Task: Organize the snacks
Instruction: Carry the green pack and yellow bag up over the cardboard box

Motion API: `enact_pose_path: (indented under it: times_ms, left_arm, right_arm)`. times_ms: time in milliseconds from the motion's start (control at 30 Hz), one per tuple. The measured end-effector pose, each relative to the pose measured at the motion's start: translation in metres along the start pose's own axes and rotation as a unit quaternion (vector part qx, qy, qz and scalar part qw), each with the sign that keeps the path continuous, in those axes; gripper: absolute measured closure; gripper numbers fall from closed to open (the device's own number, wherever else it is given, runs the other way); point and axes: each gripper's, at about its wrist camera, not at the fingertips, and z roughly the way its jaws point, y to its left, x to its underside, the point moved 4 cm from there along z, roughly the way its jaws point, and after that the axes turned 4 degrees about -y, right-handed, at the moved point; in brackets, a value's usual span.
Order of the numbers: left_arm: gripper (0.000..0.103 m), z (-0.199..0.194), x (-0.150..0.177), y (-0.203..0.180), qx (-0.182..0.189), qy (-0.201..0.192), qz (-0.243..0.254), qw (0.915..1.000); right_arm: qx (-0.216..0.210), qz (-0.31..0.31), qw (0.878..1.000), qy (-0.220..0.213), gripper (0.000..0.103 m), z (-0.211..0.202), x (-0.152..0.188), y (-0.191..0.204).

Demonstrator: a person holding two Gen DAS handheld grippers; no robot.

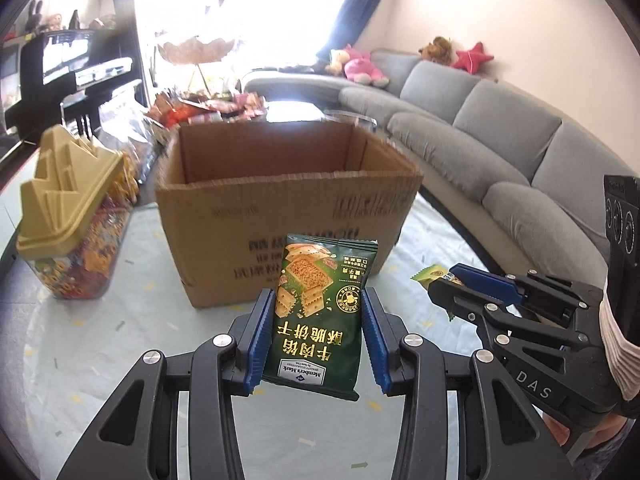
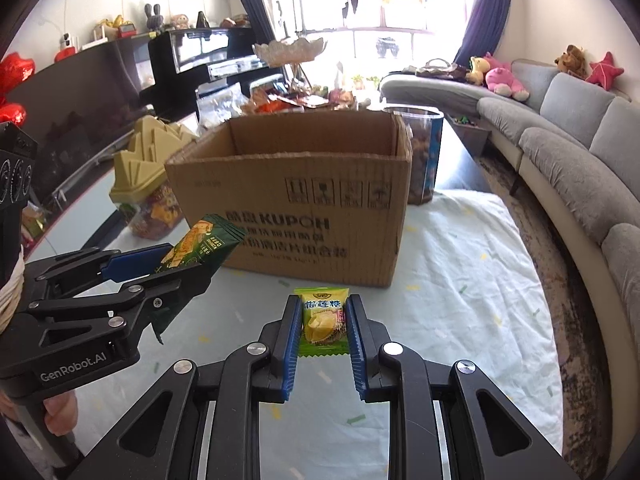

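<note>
Left fingers: the left gripper [image 1: 318,334] pinches a dark green cracker packet [image 1: 318,312] by its side edges between the blue pads [image 1: 256,340]; the packet stands upright, printing upside down to the camera.
Right fingers: the right gripper [image 2: 322,338] is pressed in tight on a small green-and-yellow durian candy [image 2: 322,320], held flat between its pads by the wrapper's sides.
Where the snacks are: both are held in the air above the near part of the table, short of the box's front wall.
Cardboard box: the cardboard box [image 2: 320,216] stands open-topped at the table's middle; its floor cannot be seen.
Table: the table [image 2: 460,300] wears a pale speckled cover.
Beside the box: a clear snack jar [image 1: 76,236] with a tan lid sits towards the table's left edge; a tall clear tub [image 2: 424,152] stands just behind the box's right rear corner.
Step in hand, as I judge it: carrying both snacks to the box.
Doing it well: clear the front rim before going forward, keep the two grippers apart, and let go only once each snack is over the opening.
</note>
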Motion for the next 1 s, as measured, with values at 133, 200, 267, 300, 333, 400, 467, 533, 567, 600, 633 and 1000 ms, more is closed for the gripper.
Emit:
enact_pose_path:
  times_ms: [133,200,267,300,333,400,467,533,567,600,633,1000]
  left_arm:
    - [0.061,-0.01,-0.011,0.002,-0.007,-0.018,-0.001,0.9998]
    - [0.061,-0.015,-0.018,0.005,-0.013,-0.027,-0.002,0.9995]
    - [0.061,-0.019,-0.023,0.006,-0.017,-0.035,-0.001,0.9993]
    - [0.061,-0.021,-0.025,0.007,-0.019,-0.039,-0.002,0.9991]
    - [0.061,-0.024,-0.028,0.008,-0.02,-0.043,-0.001,0.9989]
    - [0.061,-0.028,-0.035,0.009,-0.022,-0.051,-0.001,0.9984]
    - [0.061,-0.031,-0.04,0.01,-0.024,-0.059,0.002,0.998]
    - [0.061,-0.035,-0.046,0.012,-0.03,-0.068,0.005,0.9972]
    - [0.061,-0.036,-0.05,0.013,-0.031,-0.071,0.006,0.997]
    - [0.061,-0.037,-0.054,0.014,-0.033,-0.074,0.006,0.9967]
    - [0.061,-0.037,-0.058,0.014,-0.033,-0.076,0.006,0.9965]
    - [0.061,-0.029,-0.097,0.028,-0.04,-0.081,-0.001,0.9959]
  right_arm:
    - [-0.001,-0.003,1.0,-0.02,0.08,-0.008,-0.013,0.006]
    - [-0.002,-0.004,1.0,-0.028,0.08,-0.011,-0.019,0.008]
    - [-0.003,-0.005,0.999,-0.035,0.08,-0.013,-0.025,0.01]
    - [-0.003,-0.006,0.999,-0.039,0.08,-0.014,-0.028,0.012]
    - [-0.003,-0.007,0.999,-0.043,0.08,-0.016,-0.031,0.014]
    - [-0.003,-0.008,0.999,-0.05,0.08,-0.018,-0.037,0.016]
    - [-0.004,-0.009,0.998,-0.057,0.08,-0.02,-0.044,0.017]
    - [-0.003,-0.009,0.998,-0.065,0.08,-0.022,-0.052,0.017]
    - [-0.004,-0.009,0.998,-0.069,0.08,-0.023,-0.057,0.018]
    - [-0.005,-0.009,0.997,-0.072,0.08,-0.023,-0.059,0.017]
    - [-0.004,-0.009,0.997,-0.076,0.079,-0.024,-0.064,0.018]
    - [0.004,-0.01,0.996,-0.093,0.08,-0.011,-0.106,0.017]
